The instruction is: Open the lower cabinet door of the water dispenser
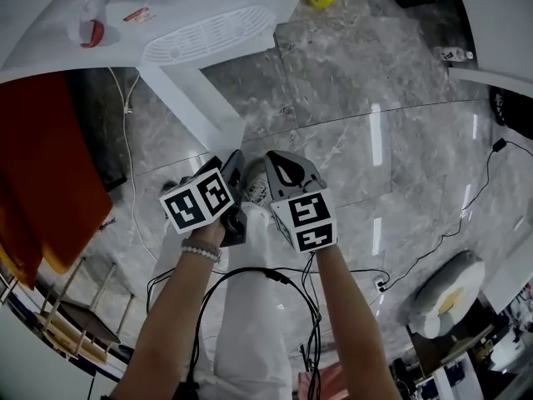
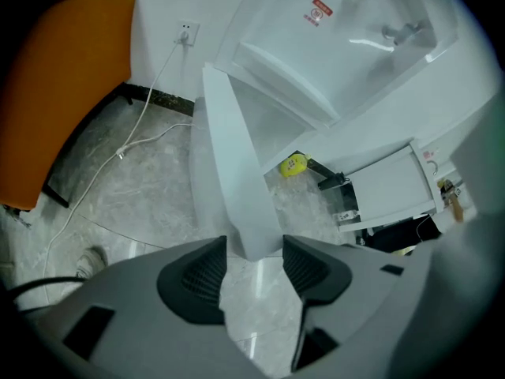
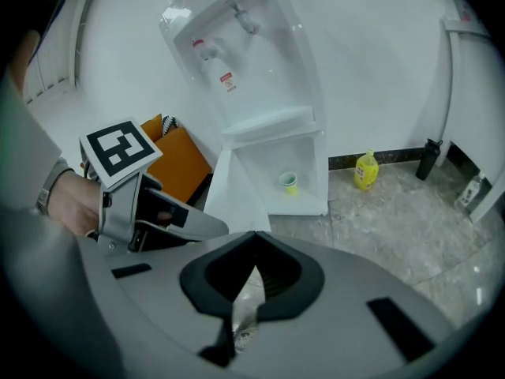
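Note:
The white water dispenser (image 3: 237, 69) stands against the wall with its lower cabinet door (image 3: 229, 188) swung wide open. A green cup (image 3: 289, 181) sits inside the cabinet. In the left gripper view the door (image 2: 233, 156) shows edge-on, and its lower corner lines up with the gap of my left gripper (image 2: 255, 247). Those jaws stand open and their pads (image 2: 201, 279) do not press on the door. My right gripper (image 3: 254, 268) is shut with nothing in it. In the head view both grippers, left (image 1: 231, 163) and right (image 1: 279, 161), hover side by side over the floor just short of the door (image 1: 187, 98).
A yellow bottle (image 3: 365, 170) stands on the marble floor right of the dispenser. An orange cloth-covered object (image 1: 42, 173) is at the left. A white power cable (image 2: 150, 85) runs from a wall socket (image 2: 186, 32). Black cables (image 1: 450, 223) trail across the floor.

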Demonstrator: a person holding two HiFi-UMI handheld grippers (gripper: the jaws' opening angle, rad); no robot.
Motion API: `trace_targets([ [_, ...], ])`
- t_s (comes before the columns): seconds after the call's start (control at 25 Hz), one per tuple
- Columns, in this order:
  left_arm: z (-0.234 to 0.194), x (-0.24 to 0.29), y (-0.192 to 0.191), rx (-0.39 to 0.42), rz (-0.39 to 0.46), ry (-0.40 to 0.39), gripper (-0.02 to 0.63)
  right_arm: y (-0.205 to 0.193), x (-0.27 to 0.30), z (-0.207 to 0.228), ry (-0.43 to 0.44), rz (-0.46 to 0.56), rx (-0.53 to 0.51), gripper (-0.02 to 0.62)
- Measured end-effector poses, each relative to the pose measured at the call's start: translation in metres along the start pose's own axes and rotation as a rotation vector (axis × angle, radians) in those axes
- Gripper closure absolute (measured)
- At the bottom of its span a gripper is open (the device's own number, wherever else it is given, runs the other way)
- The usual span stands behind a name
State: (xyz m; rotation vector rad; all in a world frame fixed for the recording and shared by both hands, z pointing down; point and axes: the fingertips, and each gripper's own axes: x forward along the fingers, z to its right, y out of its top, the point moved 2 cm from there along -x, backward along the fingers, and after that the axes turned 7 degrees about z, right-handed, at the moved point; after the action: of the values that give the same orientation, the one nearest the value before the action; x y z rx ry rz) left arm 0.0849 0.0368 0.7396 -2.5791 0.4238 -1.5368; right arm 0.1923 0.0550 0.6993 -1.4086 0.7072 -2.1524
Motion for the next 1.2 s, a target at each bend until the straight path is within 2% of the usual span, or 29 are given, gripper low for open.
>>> trace_targets([
  [0.56,-0.073,-0.049,0.002,0.101,0.033,0.097,0.416,-0.001,0.011,-0.058,0.04,-0.041,-0.058,0.592],
  [0.88,-0.124,-0.075,0.02,0.179,0.079,0.185,0.422,0.006,0.02,-0.093,0.073,-0.062,-0.122,0.592],
  [1.2,-0.168,-0.096,0.045,0.322,0.112,0.255,0.428,0.012,0.03,-0.125,0.104,-0.084,-0.169,0.592],
])
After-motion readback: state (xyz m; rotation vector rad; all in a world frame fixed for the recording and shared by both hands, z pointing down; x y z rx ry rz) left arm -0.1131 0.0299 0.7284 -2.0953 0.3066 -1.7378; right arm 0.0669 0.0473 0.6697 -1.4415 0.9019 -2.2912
